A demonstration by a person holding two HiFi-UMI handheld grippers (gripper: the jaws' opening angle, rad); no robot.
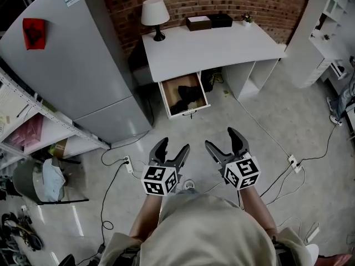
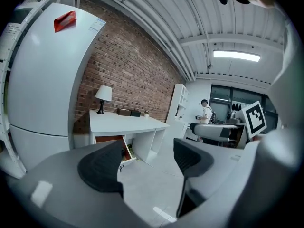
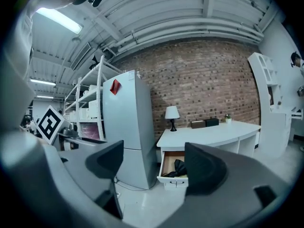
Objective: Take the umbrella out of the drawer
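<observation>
A drawer of the white desk stands pulled out, and a black folded umbrella lies inside it. The same drawer with the umbrella shows in the right gripper view, and the drawer shows small past the left jaw in the left gripper view. My left gripper and right gripper hang side by side over the floor, well short of the drawer. Both are open with nothing between their jaws.
A grey fridge stands left of the desk, with shelving beside it. A lamp and two boxes sit on the desk. Cables and power strips lie on the floor. White shelves stand at the right.
</observation>
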